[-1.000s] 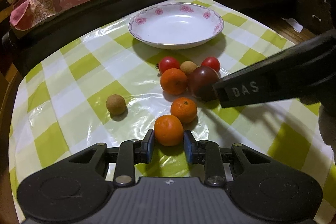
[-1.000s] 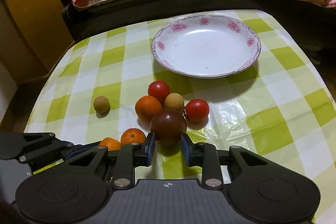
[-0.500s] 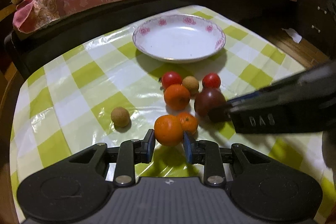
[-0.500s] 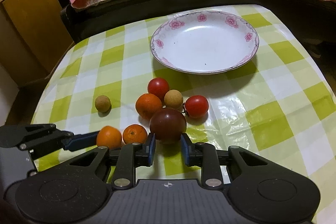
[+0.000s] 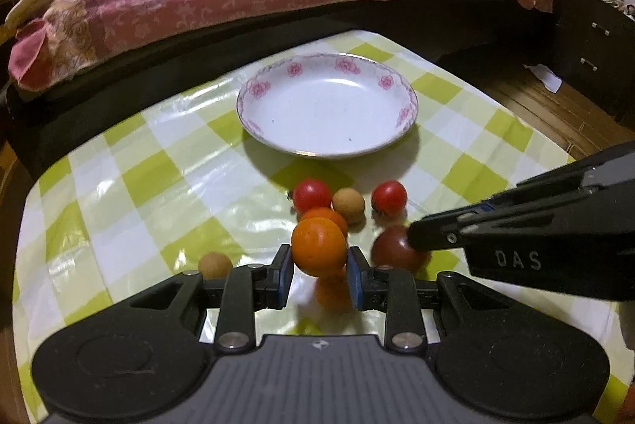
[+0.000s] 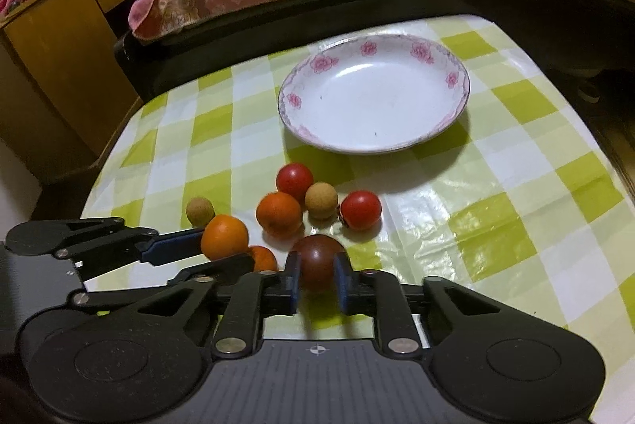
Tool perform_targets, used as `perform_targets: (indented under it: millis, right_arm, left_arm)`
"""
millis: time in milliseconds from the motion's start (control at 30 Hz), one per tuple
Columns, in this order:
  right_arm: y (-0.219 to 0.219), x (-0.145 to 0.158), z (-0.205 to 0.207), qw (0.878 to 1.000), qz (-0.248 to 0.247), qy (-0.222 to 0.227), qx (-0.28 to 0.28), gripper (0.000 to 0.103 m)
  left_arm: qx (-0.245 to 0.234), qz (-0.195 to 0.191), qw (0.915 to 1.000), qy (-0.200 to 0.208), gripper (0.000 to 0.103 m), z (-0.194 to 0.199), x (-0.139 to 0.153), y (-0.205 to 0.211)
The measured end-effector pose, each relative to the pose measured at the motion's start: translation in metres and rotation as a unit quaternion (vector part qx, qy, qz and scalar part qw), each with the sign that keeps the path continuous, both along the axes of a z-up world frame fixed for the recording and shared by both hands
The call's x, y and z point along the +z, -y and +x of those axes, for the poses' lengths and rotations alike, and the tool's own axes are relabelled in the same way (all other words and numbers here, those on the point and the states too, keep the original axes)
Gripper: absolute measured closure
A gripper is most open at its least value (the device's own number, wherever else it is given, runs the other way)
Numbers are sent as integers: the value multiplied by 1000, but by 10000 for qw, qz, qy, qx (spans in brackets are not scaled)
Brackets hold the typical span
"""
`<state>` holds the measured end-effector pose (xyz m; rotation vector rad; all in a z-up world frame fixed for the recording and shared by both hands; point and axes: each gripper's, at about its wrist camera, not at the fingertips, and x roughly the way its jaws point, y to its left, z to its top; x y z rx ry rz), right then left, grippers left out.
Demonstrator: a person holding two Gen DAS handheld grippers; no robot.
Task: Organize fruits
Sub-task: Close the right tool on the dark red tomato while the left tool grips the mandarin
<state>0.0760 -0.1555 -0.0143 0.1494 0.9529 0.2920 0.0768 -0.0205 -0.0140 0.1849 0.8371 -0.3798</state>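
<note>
Simultaneously, left tongs (image 5: 319, 267) clench an orange (image 5: 318, 246), right tongs (image 6: 316, 281) a dark plum (image 6: 317, 261); next, carrying both to the plate (image 6: 456, 106).

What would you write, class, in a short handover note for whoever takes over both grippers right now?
Left gripper: shut on an orange, lifted clear of the checked tablecloth.
Right gripper: shut on the dark plum.
Plate: nothing in it.
On the cloth: two more oranges, two red tomatoes, two tan longans.
Done: two fruits gripped. Left: carry both to the plate, presumably, then the other six.
</note>
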Motion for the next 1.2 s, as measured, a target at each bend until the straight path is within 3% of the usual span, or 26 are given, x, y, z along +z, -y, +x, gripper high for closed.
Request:
perform_targets:
  millis: [33, 500, 600, 700, 833, 1000, 1200]
  right_arm:
    - [1, 2, 1, 10000, 9, 6, -1, 103]
    - [1, 1, 3, 9995, 241, -109, 182, 101]
    - [3, 2, 3, 9986, 425, -174, 268, 83]
    - [-1, 1, 2, 9992, 235, -85, 304, 73]
    - [-1, 3, 2, 9988, 248, -142, 394, 73]
    - [-6, -3, 6, 9982, -421, -48, 415, 68]
    - [0, -8, 20, 9983, -423, -113, 384, 68]
  left_arm:
    - [21, 9, 10000, -2, 67, 2, 0, -1]
    - [120, -75, 9997, -204, 67, -5, -10, -24]
    - [142, -94, 9995, -269, 67, -4, -13, -26]
    - [118, -109, 9995, -281, 67, -5, -14, -28]
    - [110, -137, 9993, -322, 67, -5, -16, -30]
    - [85, -145, 9994, -298, 67, -4, -16, -28]
    - [63, -158, 9995, -276, 67, 1, -14, -24]
